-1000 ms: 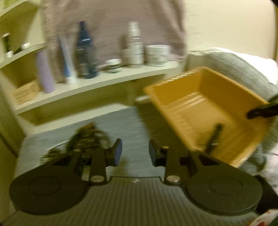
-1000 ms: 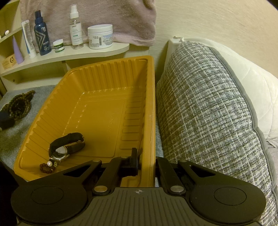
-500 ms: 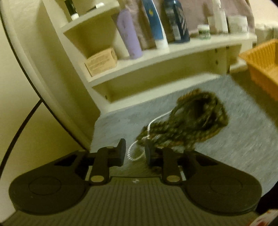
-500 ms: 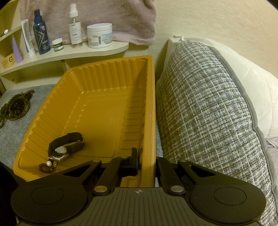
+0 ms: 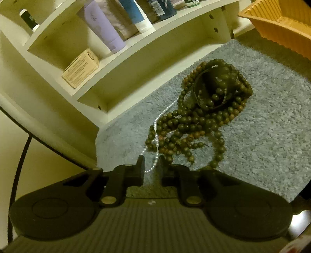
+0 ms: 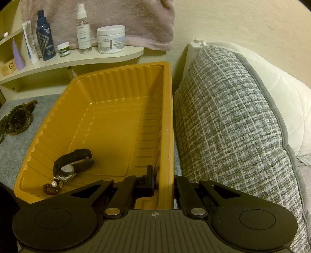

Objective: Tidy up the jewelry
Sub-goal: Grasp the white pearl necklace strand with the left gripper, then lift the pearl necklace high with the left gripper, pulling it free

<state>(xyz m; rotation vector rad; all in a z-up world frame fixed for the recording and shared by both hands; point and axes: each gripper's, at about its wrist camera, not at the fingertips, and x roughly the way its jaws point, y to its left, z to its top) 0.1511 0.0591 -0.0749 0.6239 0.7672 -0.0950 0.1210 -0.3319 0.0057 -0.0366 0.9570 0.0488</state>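
A heap of brown wooden bead strands (image 5: 206,116) lies on the grey mat (image 5: 262,140), with a dark band (image 5: 211,91) on top and a thin white pearl chain (image 5: 156,136) trailing out. My left gripper (image 5: 152,169) is open, low over the mat, its fingertips either side of the pearl chain's loose end. My right gripper (image 6: 164,179) is shut on the right wall of the orange tray (image 6: 167,124). In the tray lie a black-strap watch (image 6: 72,163) and a small bead bracelet with a pearl (image 6: 52,185). The bead heap also shows in the right wrist view (image 6: 17,118).
A white shelf unit (image 5: 136,58) with tubes, bottles and a small box (image 5: 80,68) stands behind the mat. The tray's corner (image 5: 278,29) is at the upper right. A grey woven cushion (image 6: 229,126) presses against the tray's right side. A towel (image 6: 116,17) hangs above the shelf.
My left gripper swung left from the tray and came down close to the bead heap, narrowing around the pearl chain's end. The right gripper and the tray have not moved.
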